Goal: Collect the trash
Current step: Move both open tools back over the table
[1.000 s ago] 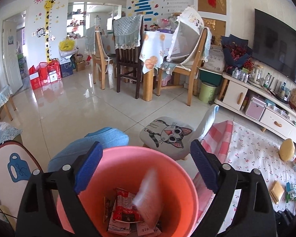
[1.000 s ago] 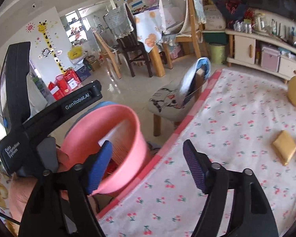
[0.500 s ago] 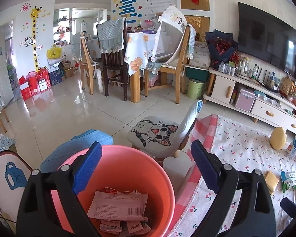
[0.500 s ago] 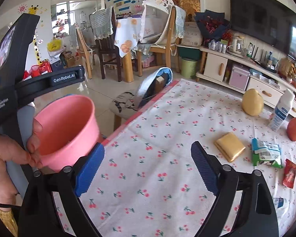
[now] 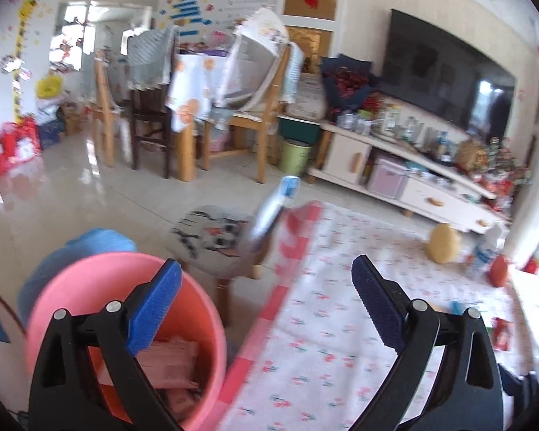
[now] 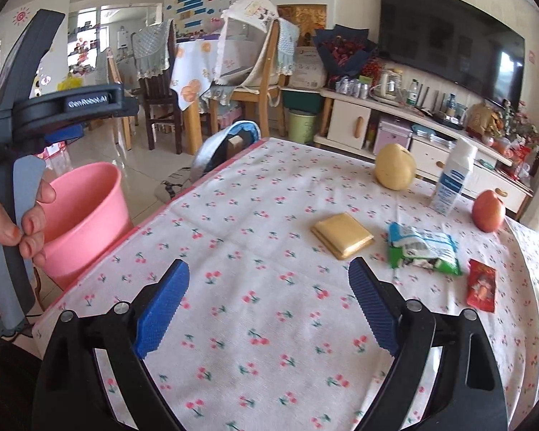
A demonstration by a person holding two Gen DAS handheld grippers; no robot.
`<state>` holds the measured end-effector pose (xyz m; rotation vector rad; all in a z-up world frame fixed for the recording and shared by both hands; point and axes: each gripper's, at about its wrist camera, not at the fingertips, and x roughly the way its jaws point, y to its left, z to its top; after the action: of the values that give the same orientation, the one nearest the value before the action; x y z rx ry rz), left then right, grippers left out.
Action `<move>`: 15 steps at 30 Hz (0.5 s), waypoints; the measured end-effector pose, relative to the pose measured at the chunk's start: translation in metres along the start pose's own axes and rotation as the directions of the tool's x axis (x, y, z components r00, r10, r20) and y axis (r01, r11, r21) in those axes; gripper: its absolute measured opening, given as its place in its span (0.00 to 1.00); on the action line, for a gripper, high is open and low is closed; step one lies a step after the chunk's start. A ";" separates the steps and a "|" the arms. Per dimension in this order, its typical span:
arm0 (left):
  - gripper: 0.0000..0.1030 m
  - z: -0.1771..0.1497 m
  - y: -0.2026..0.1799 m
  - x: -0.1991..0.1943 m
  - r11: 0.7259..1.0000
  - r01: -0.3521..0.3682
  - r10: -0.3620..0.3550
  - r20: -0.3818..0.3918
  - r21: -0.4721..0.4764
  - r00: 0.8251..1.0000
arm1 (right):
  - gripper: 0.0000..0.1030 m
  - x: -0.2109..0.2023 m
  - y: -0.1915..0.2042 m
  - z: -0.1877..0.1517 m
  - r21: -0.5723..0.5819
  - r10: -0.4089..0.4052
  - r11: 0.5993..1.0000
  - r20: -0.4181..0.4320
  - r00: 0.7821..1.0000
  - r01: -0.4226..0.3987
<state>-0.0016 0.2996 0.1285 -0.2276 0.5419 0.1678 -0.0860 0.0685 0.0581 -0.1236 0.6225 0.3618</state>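
A pink bucket (image 5: 90, 287) stands low beside the table's left edge and holds several wrappers (image 5: 169, 362); it also shows in the right wrist view (image 6: 86, 212). My left gripper (image 5: 266, 280) is open, its left finger above the bucket's mouth, with nothing between the jaws. My right gripper (image 6: 269, 283) is open and empty above the cherry-print tablecloth (image 6: 262, 215). Ahead of it lie a gold packet (image 6: 341, 235), a green and white wrapper (image 6: 422, 246) and a small red packet (image 6: 481, 285).
A yellow pear (image 6: 394, 167), a white bottle (image 6: 454, 179) and an orange-red fruit (image 6: 488, 210) stand at the table's far side. A person's hand (image 6: 18, 222) holds the left gripper's handle beside the bucket. A cat-print stool (image 5: 215, 240) sits past the table corner.
A wrapper dropped into the bucket and settled. My right gripper swung right, from beside the bucket to over the table, and its jaws widened. The left view also turned right.
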 end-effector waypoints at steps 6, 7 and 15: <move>0.93 -0.012 -0.038 -0.002 0.954 0.299 -0.295 -0.105 0.029 0.950 | 0.88 -0.015 -0.045 -0.014 0.097 -0.037 0.995 -0.001 0.999 0.037; 0.93 -0.015 -0.046 -0.001 0.942 0.333 -0.326 -0.132 0.036 0.936 | 0.88 -0.017 -0.054 -0.015 0.118 -0.043 0.992 -0.001 0.999 0.043; 0.94 -0.031 -0.116 0.002 0.898 0.421 -0.375 -0.277 0.128 0.884 | 0.88 -0.031 -0.119 -0.032 0.233 -0.077 0.969 -0.025 0.997 0.081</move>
<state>0.0104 0.1799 0.1209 -0.1755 0.7418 -0.3192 -0.0834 -0.0581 0.0511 0.0744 0.6691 0.2085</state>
